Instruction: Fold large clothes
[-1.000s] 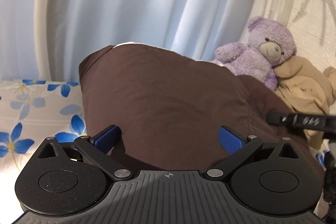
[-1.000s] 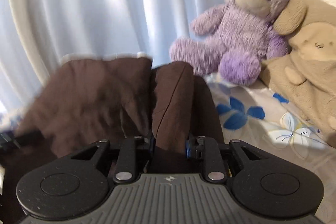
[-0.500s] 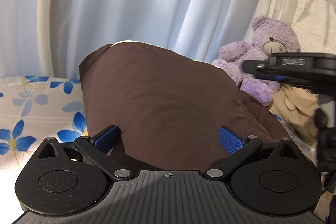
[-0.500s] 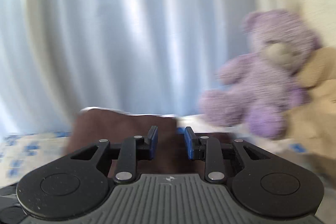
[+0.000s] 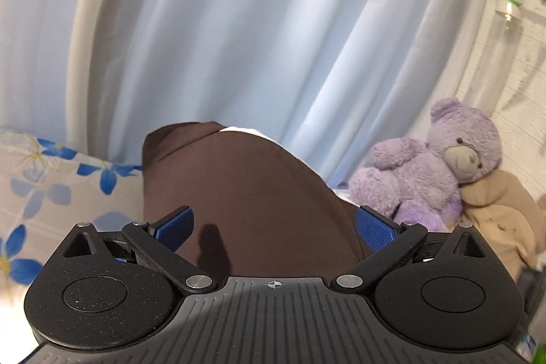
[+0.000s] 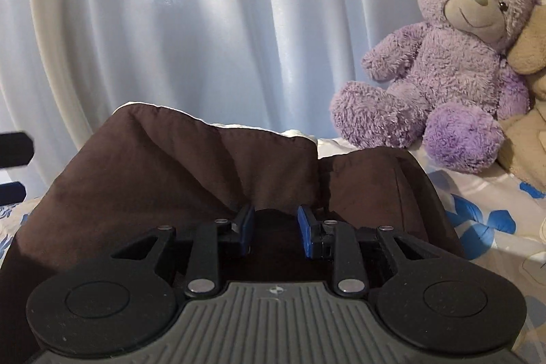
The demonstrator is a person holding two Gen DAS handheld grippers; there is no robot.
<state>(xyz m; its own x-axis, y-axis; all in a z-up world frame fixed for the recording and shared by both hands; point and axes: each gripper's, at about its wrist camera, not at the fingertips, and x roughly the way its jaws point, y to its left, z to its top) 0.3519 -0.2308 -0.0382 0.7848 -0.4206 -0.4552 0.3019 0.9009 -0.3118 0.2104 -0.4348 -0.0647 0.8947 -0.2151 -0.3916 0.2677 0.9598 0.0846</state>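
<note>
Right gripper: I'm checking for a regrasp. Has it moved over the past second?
Yes. The right gripper swung up toward the curtain, then came back down; the purple bear sits about where it did before, and the jaws now stand apart over the brown garment.

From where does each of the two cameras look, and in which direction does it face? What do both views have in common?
Left wrist view: sits on the left claw, looks forward over the brown garment toward the curtain; its blue fingers stand wide apart.
Right wrist view: sits on the right claw, low over the brown garment, facing the curtain; its fingers stand narrowly apart with nothing visibly clamped between them.
Shared: the garment, the curtain, the purple teddy bear at right, and the floral bedsheet.
</note>
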